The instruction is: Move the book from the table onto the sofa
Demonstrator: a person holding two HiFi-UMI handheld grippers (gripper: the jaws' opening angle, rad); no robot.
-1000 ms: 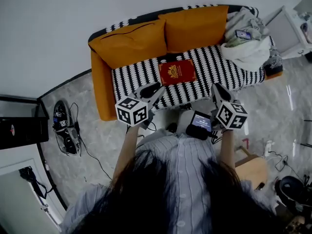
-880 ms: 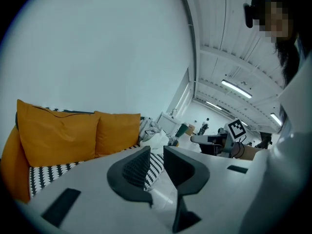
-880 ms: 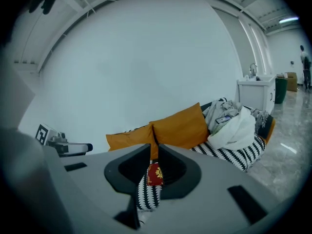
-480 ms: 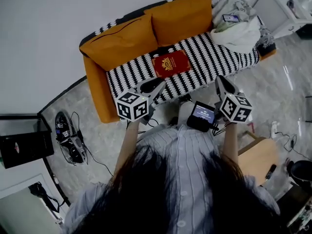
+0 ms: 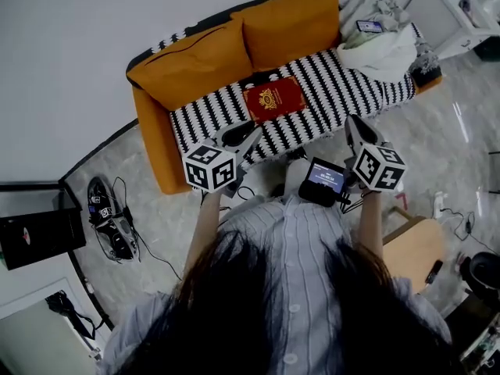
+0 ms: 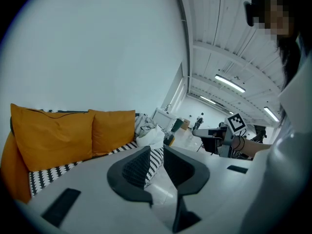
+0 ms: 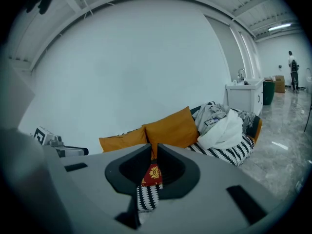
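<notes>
a: what is found nearest?

b: a small screen device (image 5: 324,182) is worn at the chest. just beyond it the left gripper (image 5: 244,137) and the right gripper (image 5: 355,129) are held side by side, both aimed at the front edge of the sofa (image 5: 153,135).

a: how are the tongs set?

b: the left pair is pressed together with nothing in it. the right pair has just been closing and is drawn almost together. nothing is pinched there; only the far-off book is glimpsed through the slit.

a: and the book?

b: the red book (image 5: 273,100) is laid flat on the striped seat, about mid-sofa, well apart from both grippers and touched by neither. the placing is judged to be done, which would explain why the tongs are empty and held clear of the seat.

a: anything farther back?

b: two orange cushions (image 5: 234,49) are propped against the backrest just behind the book. a heap of pale clothes (image 5: 383,45) is piled at the right end, so the open middle was probably chosen as the flat spot.
</notes>
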